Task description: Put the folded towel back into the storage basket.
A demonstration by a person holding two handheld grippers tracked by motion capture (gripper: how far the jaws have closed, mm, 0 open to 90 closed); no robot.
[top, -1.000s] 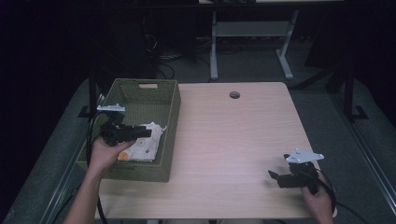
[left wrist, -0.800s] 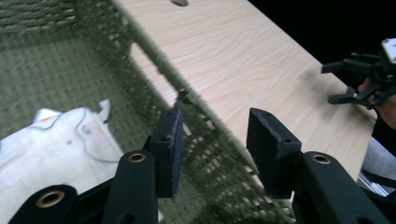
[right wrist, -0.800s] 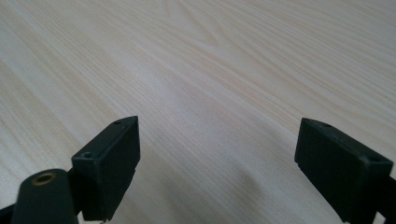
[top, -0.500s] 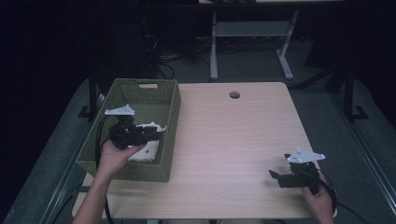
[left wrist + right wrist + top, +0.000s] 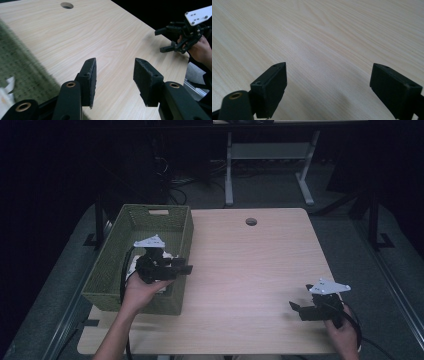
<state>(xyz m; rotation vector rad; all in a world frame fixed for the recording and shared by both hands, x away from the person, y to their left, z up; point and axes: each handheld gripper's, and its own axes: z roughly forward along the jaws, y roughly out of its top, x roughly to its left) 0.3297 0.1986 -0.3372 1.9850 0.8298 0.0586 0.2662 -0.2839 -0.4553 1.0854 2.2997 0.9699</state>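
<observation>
Here, left hand-held gripper (image 5: 182, 266) released, empty, over green basket (image 5: 112, 272) rim, white papers (image 5: 5, 87) beneath.

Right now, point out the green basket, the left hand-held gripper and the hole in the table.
green basket (image 5: 107, 270), high view, its woven left wall.
left hand-held gripper (image 5: 186, 266), high view, between its fingertips.
hole (image 5: 251, 221), high view, its centre.

High view overhead, far; gripper views close, low; share table (image 5: 250, 270).

Both grippers' fingers (image 5: 91, 75) apart, empty
</observation>
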